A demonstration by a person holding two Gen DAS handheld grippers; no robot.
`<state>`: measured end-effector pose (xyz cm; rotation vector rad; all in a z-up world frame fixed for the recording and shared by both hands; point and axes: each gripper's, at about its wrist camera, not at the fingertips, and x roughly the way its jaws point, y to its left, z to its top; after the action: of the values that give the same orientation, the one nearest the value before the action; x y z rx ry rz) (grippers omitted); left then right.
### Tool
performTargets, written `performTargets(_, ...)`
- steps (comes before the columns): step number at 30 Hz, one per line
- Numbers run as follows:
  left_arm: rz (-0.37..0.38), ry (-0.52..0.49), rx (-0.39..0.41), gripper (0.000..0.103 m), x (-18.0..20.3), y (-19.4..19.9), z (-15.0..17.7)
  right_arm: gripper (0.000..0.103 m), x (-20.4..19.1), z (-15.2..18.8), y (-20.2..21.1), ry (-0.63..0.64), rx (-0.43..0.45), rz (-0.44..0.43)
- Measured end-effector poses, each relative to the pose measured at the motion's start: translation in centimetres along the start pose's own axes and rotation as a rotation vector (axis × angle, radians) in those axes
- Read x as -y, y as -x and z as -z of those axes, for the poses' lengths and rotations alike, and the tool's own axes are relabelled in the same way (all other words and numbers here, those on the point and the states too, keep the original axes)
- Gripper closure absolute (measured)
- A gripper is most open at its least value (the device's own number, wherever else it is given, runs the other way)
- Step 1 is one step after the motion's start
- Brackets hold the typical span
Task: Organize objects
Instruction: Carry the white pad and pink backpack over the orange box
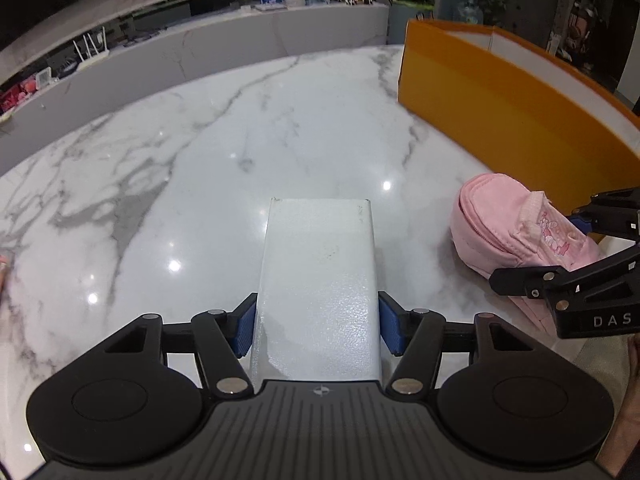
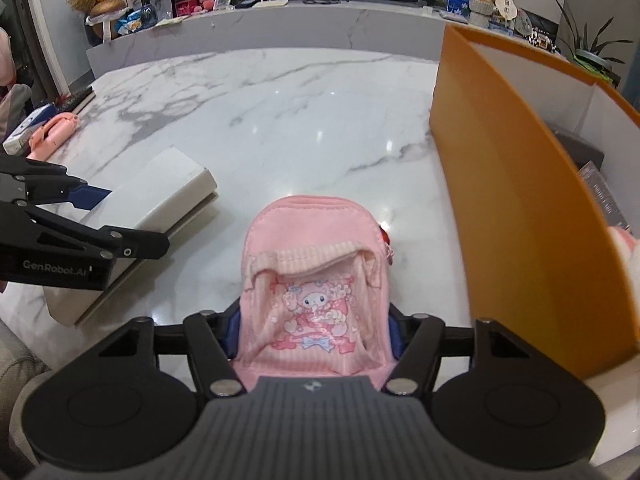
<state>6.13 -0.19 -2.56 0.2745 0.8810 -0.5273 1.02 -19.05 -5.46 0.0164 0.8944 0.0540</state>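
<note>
My left gripper [image 1: 316, 326] is shut on a flat white box [image 1: 320, 280], its blue pads against both long sides; the box also shows in the right wrist view [image 2: 160, 200], held just above the marble table. My right gripper [image 2: 314, 332] is shut on a small pink pouch [image 2: 316, 276] with a cartoon print; the pouch also shows in the left wrist view [image 1: 516, 228], to the right of the white box. An open orange box [image 1: 508, 112] with a white inside stands to the right [image 2: 516, 184] of both.
The marble table [image 1: 200, 168] stretches ahead. A pink phone-like object [image 2: 54, 130] and a blue-white packet [image 2: 28, 126] lie at its far left edge. A dark item and something pink sit inside the orange box. A cluttered counter runs behind.
</note>
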Motion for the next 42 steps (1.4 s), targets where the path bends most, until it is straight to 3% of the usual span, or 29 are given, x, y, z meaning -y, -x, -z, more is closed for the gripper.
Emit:
performTargets(10, -0.011, 0.018, 0.039, 0.034, 0.5, 2.9, -0.5, 0.040, 0.7, -0.6, 4.2, -0.022, 0.079, -0.016)
performTargets(20, -0.013, -0.054, 0.083, 0.034, 3.9, 7.2, -1.2, 0.040, 1.9, -1.1, 9.3, -0.028, 0.175, -0.035)
performTargets(30, 0.054, -0.144, 0.173, 0.034, 9.4, 9.7, -6.9, 0.040, 6.0, -1.3, 13.9, -0.087, 0.256, -0.041)
performTargets(42, 0.173, -0.131, 0.209, 0.034, 17.0, 5.2, -15.2, 0.040, 14.0, -2.9, 17.5, -0.161, 0.336, 0.048)
